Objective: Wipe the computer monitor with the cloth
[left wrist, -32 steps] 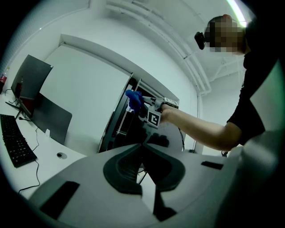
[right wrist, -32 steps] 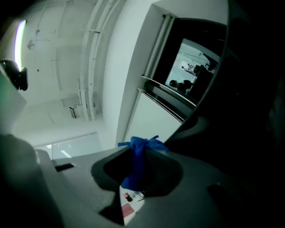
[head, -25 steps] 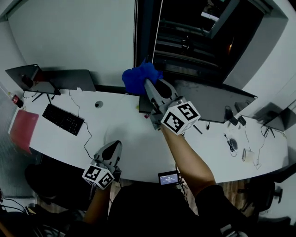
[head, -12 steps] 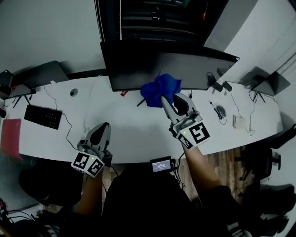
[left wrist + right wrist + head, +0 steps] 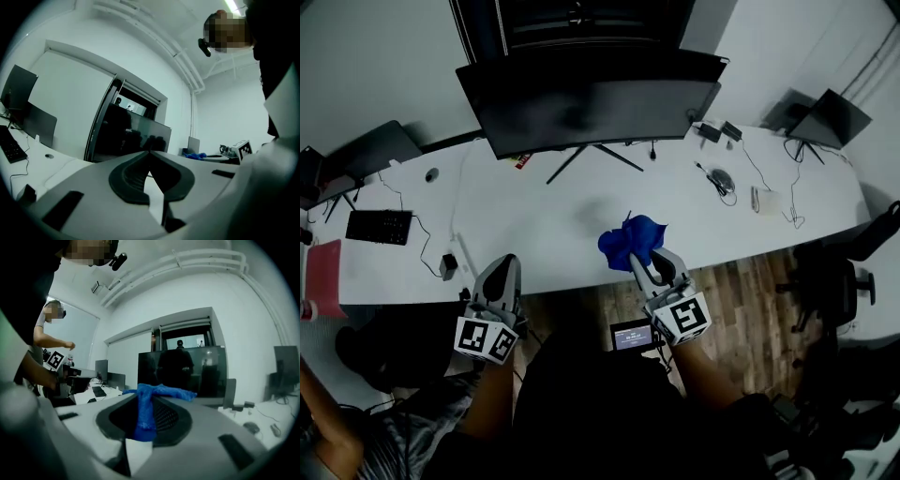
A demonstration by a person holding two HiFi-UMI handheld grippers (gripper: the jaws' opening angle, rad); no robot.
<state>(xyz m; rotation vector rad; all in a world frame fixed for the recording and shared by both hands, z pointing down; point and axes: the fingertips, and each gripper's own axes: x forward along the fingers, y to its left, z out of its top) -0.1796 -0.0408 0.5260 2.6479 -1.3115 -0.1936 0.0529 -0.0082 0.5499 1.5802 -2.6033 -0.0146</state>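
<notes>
Head view: a dark computer monitor (image 5: 591, 112) stands at the far side of a long white desk (image 5: 534, 220). A black keyboard (image 5: 380, 226) lies at the far left, and a laptop (image 5: 830, 117) sits at the far right. The right gripper (image 5: 637, 255) is held over the desk's near edge, with a bunched blue cloth (image 5: 633, 240) at its tips, well apart from the monitor. The left gripper (image 5: 506, 264) hangs near the desk's near edge, left of the right one.

Left gripper view: the jaws are clenched tip to tip, with nothing between them. The monitor shows beyond.

Right gripper view: the jaws are clamped on the blue cloth, which drapes over their tips. The monitor stands far ahead.
</notes>
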